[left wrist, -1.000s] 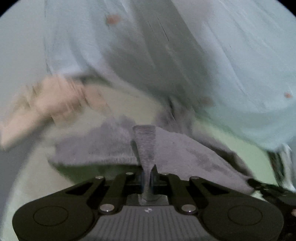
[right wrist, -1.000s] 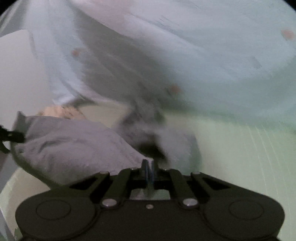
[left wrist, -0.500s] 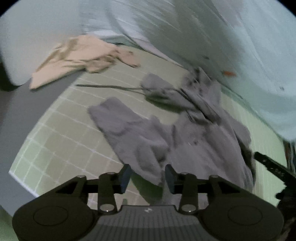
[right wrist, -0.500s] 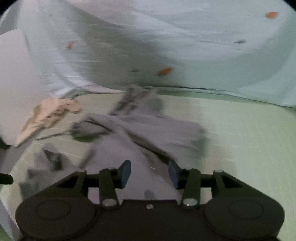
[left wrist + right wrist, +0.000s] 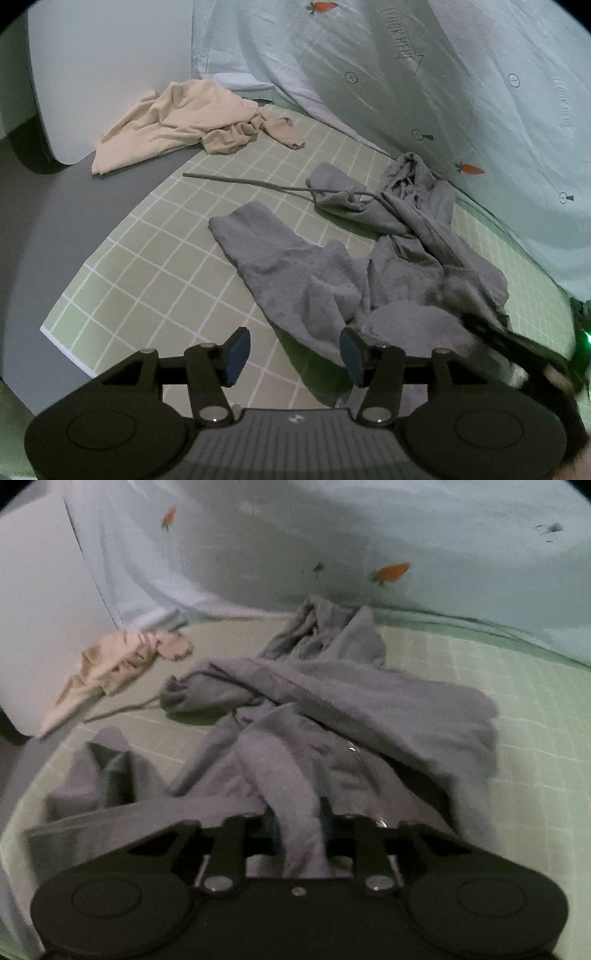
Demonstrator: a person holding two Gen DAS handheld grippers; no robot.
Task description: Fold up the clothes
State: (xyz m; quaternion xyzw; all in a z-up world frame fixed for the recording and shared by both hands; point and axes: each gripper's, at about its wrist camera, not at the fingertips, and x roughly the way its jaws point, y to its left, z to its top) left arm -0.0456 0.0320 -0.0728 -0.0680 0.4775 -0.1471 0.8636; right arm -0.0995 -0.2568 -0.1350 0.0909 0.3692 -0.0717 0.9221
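Note:
A crumpled grey garment with a long drawstring lies on the green checked mat. It also shows in the right wrist view. My left gripper is open and empty, just above the garment's near edge. My right gripper has its jaws closed in on a fold of the grey garment that runs between them. The right gripper's body also shows low at the right of the left wrist view.
A beige garment lies crumpled at the mat's far left corner, partly on the grey floor. A pale blue carrot-print sheet hangs along the far side. A white panel stands at the left.
Both grippers let go of the grey garment and opened, and it dropped onto the mat. The right gripper has since closed on a fold of it. The left stays open.

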